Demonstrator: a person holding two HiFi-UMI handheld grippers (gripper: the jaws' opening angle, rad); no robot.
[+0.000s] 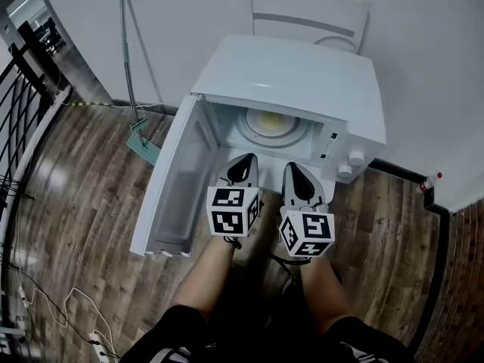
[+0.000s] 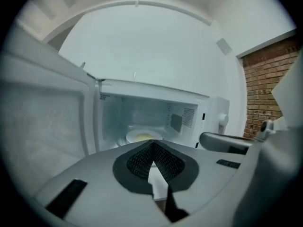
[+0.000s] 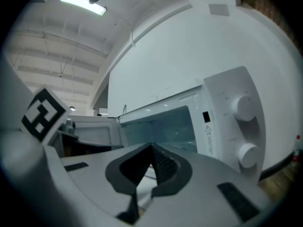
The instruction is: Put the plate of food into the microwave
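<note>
White plate of yellowish food lies flat inside the white microwave — its door swung open leftward.

I count one microwave ahead of jaws, one plate inside it, two knobs right of jaws. One mop, one chair, one bottle. Two grippers: left gripper, right gripper.

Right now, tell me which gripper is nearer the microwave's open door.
The left gripper. It sits on the side where the door has swung open, while the right gripper is over by the two knobs.
</note>
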